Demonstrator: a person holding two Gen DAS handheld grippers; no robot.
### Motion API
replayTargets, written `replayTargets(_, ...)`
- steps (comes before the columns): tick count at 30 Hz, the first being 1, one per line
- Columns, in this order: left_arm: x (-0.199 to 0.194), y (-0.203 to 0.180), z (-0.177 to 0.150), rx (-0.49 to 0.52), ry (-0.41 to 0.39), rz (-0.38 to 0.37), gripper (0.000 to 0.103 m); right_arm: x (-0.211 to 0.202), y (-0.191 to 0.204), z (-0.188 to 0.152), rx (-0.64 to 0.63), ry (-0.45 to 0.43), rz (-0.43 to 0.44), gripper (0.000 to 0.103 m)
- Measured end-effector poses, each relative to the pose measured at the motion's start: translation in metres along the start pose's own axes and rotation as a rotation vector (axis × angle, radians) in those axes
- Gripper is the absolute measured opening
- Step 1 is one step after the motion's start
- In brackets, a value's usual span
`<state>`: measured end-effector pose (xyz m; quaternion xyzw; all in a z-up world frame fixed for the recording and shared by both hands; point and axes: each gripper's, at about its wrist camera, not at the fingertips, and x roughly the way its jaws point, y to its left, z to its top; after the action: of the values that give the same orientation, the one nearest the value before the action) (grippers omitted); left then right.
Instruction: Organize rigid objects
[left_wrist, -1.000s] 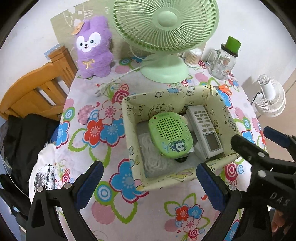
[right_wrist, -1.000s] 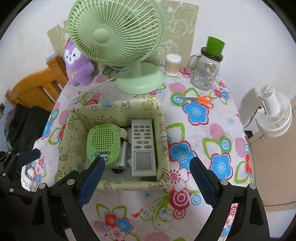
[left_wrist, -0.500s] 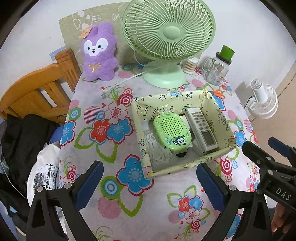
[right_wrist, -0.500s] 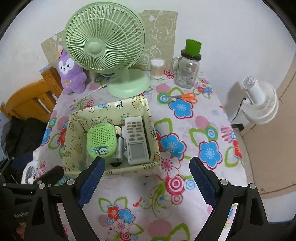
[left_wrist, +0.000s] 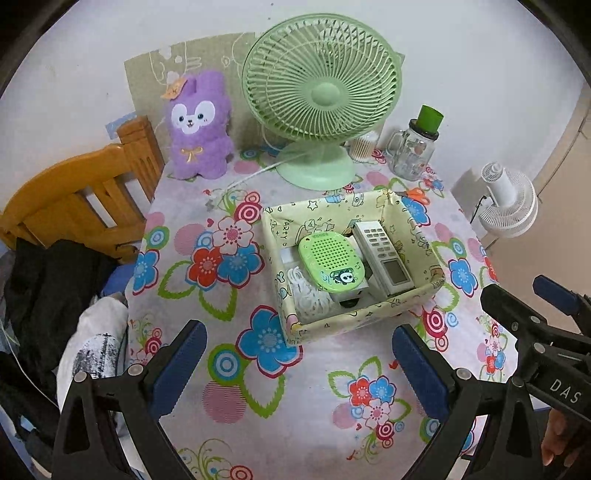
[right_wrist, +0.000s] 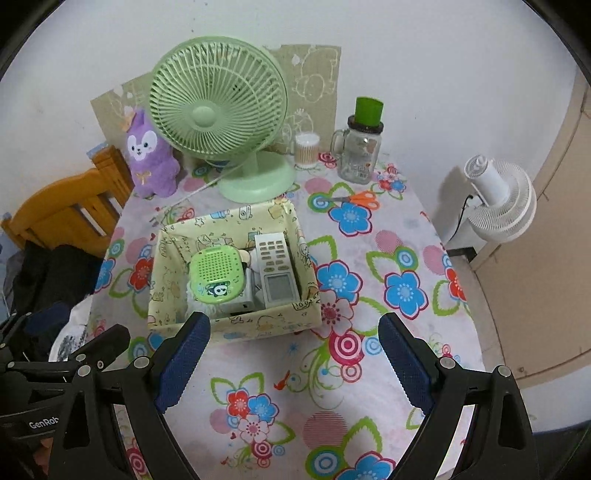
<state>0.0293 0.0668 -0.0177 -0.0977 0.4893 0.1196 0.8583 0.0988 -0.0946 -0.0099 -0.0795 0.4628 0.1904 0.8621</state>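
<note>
Two Empty Grippers Hung Over the Table, Box Already Filled

Both tools were held above the near edge of the flowered tablecloth (left_wrist: 229, 373), neither touching anything. The left gripper (left_wrist: 299, 363) had its blue-padded fingers spread wide with nothing between them, and the right gripper (right_wrist: 293, 354) was likewise splayed and empty.

Beyond them, near the middle of the table, sat the pale yellow cartoon-print box (right_wrist: 258, 325). Inside it lay a green perforated speaker (right_wrist: 218, 271) with a panda sticker, tilted atop other items, and just beside it on the right a white remote control (right_wrist: 275, 271) lying lengthwise. A coil of white cord (left_wrist: 308, 295) filled the box's left corner.

Behind the box stood a green desk fan (right_wrist: 221, 114), a purple plush toy (left_wrist: 197, 127), a glass mug jar (right_wrist: 360, 147) with a green lid, and orange-handled scissors (right_wrist: 358, 199) flat on the cloth.
</note>
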Motion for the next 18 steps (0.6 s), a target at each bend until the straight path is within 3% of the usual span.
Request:
replayTargets(7, -0.019, -0.007, -0.001, -0.028, -0.018, -0.031, 0.102, -0.015, -0.006, -0.003, -0.019, -0.025, 0.006, 0.094)
replayTargets(18, -0.044, -0.032, -0.003, -0.019, -0.029, 0.034, 0.102, -0.039, -0.023, 0.0, -0.03, -0.063, 0.005, 0.094)
